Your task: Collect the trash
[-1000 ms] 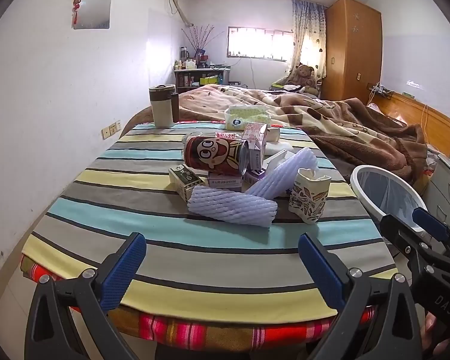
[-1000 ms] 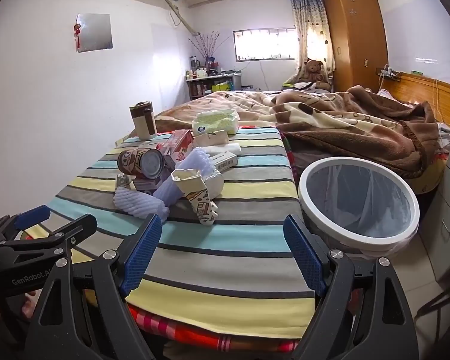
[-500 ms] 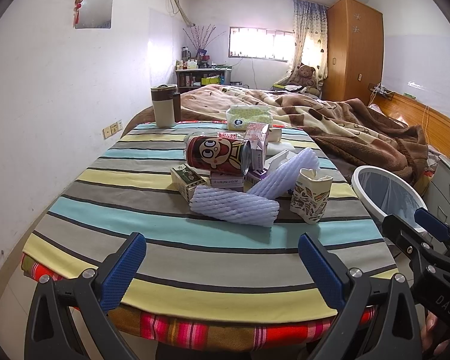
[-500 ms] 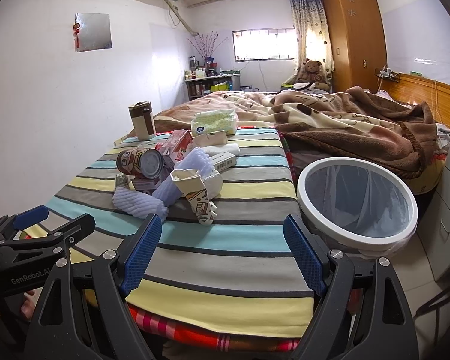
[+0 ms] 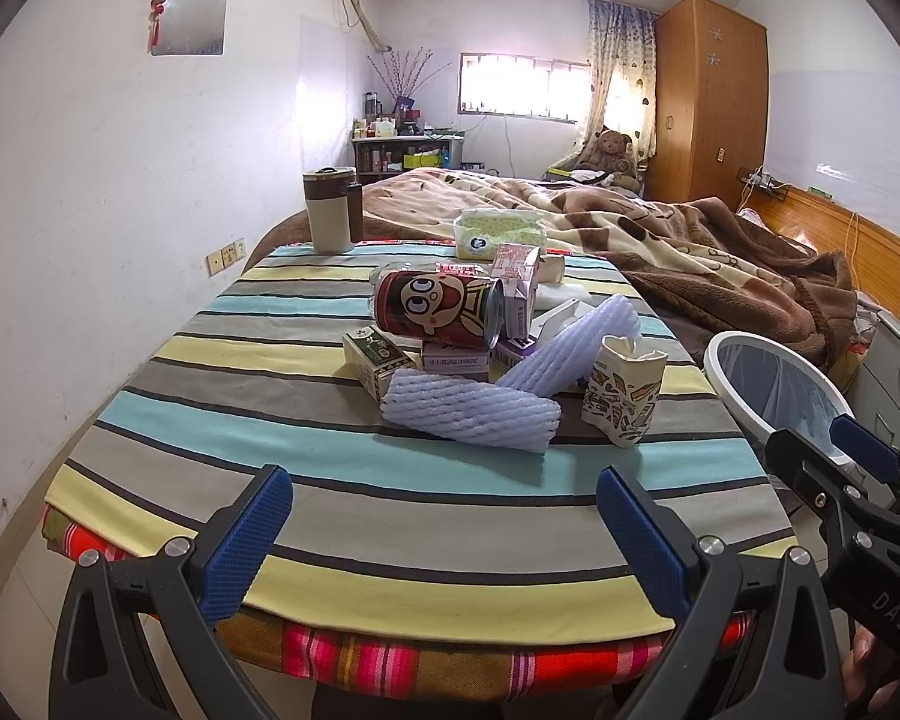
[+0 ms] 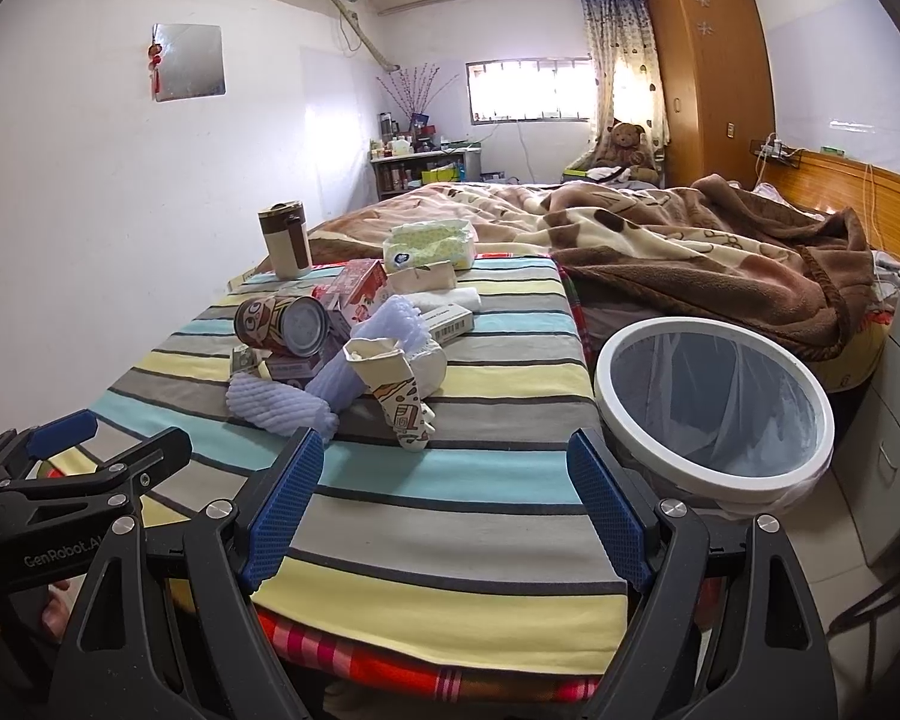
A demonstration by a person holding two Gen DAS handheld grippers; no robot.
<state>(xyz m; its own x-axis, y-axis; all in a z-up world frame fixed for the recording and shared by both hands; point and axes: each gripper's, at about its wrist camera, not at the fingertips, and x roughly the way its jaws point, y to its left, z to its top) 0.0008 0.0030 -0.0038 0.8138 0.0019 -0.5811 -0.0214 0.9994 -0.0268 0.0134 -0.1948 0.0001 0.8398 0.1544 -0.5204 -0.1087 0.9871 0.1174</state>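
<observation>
A pile of trash lies mid-table on a striped cloth (image 5: 330,468): a red cartoon can (image 5: 438,307) on its side, two lilac foam sleeves (image 5: 471,417), a crumpled paper cup (image 5: 624,396), and small cartons (image 5: 378,357). A white-rimmed bin (image 6: 714,402) with a clear liner stands right of the table. My left gripper (image 5: 444,534) is open and empty near the table's front edge. My right gripper (image 6: 447,501) is open and empty, also at the front edge, left of the bin. The cup (image 6: 399,396) and can (image 6: 282,330) show in the right wrist view.
A brown and cream mug (image 5: 330,219) and a tissue pack (image 5: 498,231) stand at the table's far end. A bed with a brown blanket (image 5: 690,264) lies beyond. Grey drawers (image 6: 894,438) stand right of the bin. A white wall runs along the left.
Both grippers have stayed open and almost still. The views shift only slightly.
</observation>
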